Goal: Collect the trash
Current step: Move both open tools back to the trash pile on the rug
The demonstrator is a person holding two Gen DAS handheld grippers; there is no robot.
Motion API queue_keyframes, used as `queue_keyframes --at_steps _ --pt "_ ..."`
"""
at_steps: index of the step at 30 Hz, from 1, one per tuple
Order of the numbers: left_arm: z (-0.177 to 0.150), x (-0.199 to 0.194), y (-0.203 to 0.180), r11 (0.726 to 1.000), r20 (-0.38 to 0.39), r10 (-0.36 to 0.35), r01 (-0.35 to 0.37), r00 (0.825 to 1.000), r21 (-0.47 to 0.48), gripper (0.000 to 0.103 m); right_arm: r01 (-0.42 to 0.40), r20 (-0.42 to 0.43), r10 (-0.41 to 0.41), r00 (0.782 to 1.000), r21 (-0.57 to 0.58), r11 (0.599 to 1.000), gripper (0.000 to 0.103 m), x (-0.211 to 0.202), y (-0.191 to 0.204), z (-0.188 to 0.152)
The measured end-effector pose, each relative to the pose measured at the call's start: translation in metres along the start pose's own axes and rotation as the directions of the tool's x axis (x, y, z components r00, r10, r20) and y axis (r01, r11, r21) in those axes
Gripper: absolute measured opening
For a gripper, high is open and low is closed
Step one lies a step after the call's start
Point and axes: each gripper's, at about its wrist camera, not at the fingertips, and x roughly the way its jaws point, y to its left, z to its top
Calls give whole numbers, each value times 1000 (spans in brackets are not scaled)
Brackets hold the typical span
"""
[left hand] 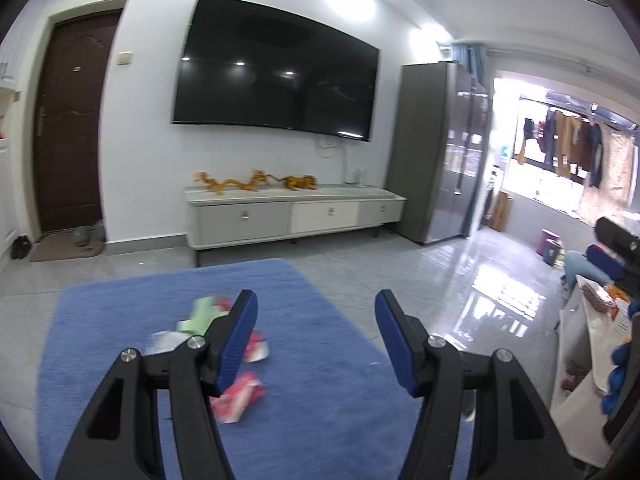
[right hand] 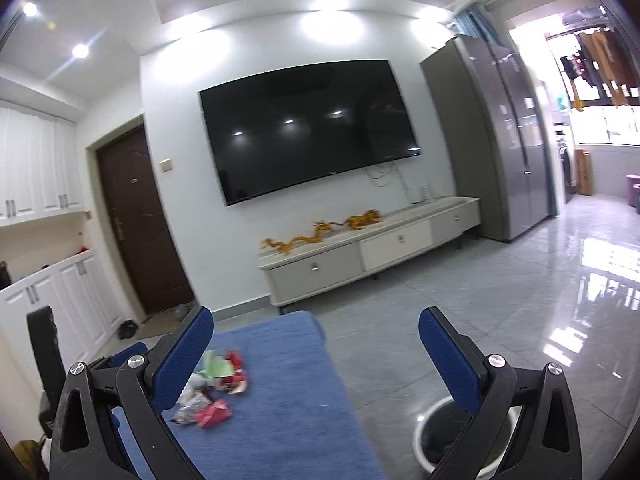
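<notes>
several bits of trash (left hand: 224,344) are scattered in a loose pile on the blue rug (left hand: 320,360), mostly toward its left half as the left wrist camera sees it. looks like crumpled wrappers: a couple of red ones (right hand: 214,414), a pale green piece (right hand: 216,366), something whitish or silvery. it's all a bit blurred so i can't tell brands or exact count.

handling guess: these are super light, thin, crinkly film or paper. no weight to speak of, nothing breakable. the annoying part is they're flat-ish and slippery, and the rug is soft, so a finger can push one around instead of catching it. i'd go for a raised crumpled edge or a puffed-up fold rather than a flat face, and pinch right across it. squeezing hard costs nothing here. pieces that overlap could come up together or drop halfway.

left gripper (left hand: 316,340) has its jaws parted about halfway with nothing between them, hovering above the rug, the pile showing just past its left finger. right gripper (right hand: 316,356) is spread wide and empty too, also up off the rug.

the round bin (right hand: 460,436) with a white rim and dark liner sits on the tile floor just off the rug's right edge, right under the right gripper's view, so the carry should be short. nothing is in hand yet.
</notes>
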Motion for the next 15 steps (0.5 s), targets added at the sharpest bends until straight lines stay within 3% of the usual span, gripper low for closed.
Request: queue_keyframes --at_steps 9,12,15 --pt "-18 -18 116 986 -34 133 -135 991 -95 59 -95 -105 92 990 -22 995 103 43 44 -3" --pt "-26 -14 139 985 -52 134 -138 990 -103 59 -117 -160 113 981 -16 993 103 64 53 -12" --pt "-46 -2 160 987 -103 88 -101 991 -122 59 -148 -226 142 964 -7 989 103 87 63 -24"
